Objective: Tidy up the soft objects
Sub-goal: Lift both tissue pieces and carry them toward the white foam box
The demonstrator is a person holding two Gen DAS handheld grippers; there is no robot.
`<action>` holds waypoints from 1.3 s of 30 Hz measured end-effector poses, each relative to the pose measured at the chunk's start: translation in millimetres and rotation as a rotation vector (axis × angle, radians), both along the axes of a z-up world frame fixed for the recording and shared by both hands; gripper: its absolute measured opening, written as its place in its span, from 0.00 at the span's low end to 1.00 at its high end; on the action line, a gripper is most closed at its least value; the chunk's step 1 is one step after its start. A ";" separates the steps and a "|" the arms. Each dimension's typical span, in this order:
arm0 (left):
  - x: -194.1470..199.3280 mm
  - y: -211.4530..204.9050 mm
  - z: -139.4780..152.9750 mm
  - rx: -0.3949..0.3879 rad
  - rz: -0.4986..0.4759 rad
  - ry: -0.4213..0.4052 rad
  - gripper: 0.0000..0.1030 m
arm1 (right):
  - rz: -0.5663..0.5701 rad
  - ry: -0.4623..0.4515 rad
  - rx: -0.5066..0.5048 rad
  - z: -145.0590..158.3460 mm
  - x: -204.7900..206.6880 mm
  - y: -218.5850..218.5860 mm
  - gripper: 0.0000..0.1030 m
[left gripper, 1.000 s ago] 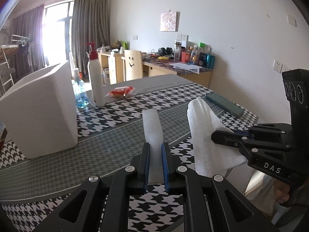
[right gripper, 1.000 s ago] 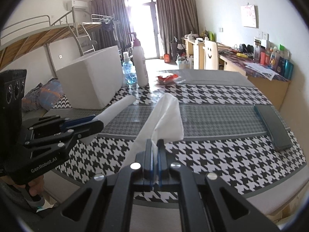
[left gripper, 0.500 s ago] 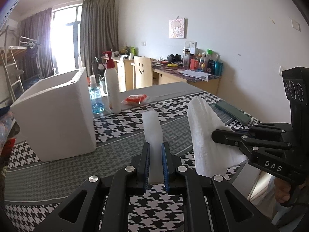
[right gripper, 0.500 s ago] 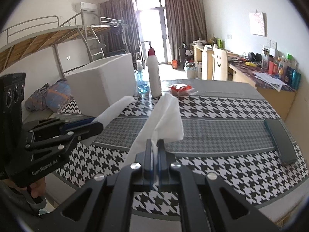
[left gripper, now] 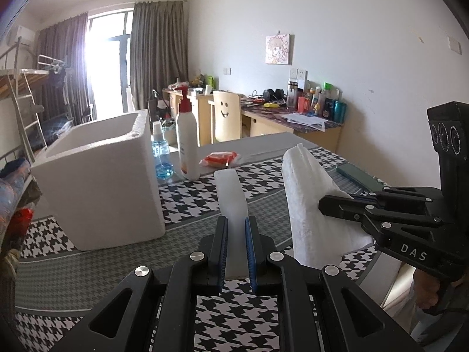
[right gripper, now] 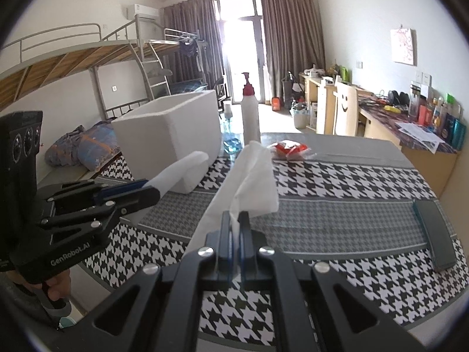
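Note:
A white cloth (left gripper: 310, 205) is held up in the air between both grippers, above the near edge of the houndstooth table (left gripper: 187, 202). My left gripper (left gripper: 236, 234) is shut on one corner of it (left gripper: 230, 193). My right gripper (right gripper: 234, 228) is shut on another part of the cloth (right gripper: 249, 176), which sticks up crumpled from the jaws. The right gripper also shows at the right of the left wrist view (left gripper: 331, 202), and the left gripper at the left of the right wrist view (right gripper: 146, 193).
A white foam box (left gripper: 99, 176), open at the top, stands on the table's left. Beside it are a white pump bottle (left gripper: 187, 146), a blue spray bottle (left gripper: 161, 155) and a red packet (left gripper: 219, 158). A dark flat case (right gripper: 433, 234) lies at the right.
Both grippers have risen and tilted up with the cloth still held between them. The foam box and bottles sit lower in view and the box's open top now shows.

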State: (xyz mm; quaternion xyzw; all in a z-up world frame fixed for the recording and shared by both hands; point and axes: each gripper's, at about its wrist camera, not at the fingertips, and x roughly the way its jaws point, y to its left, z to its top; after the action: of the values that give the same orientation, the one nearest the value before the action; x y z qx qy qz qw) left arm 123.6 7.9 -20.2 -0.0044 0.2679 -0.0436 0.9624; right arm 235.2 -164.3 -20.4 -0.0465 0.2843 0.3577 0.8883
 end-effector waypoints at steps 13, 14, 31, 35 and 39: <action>3.5 16.3 14.3 0.010 0.018 -0.032 0.12 | 0.026 -0.029 0.012 12.8 9.1 19.0 0.05; 3.5 19.4 16.0 0.011 0.020 -0.035 0.12 | 0.028 -0.032 0.015 14.2 9.5 20.5 0.05; 15.5 39.7 36.2 0.026 0.044 -0.063 0.12 | 0.043 -0.050 0.033 31.4 20.8 37.9 0.05; 17.8 42.6 40.8 0.029 0.049 -0.070 0.12 | 0.039 -0.049 0.039 34.7 24.1 40.2 0.05; 19.2 46.0 47.2 0.035 0.054 -0.082 0.12 | 0.042 -0.059 0.047 40.4 26.2 43.6 0.05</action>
State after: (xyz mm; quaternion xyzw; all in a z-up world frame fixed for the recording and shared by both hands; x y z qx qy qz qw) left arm 142.9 53.8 27.0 0.0070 0.2288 -0.0129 0.9734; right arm 261.4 -120.7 19.9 -0.0423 0.2486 0.3812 0.8894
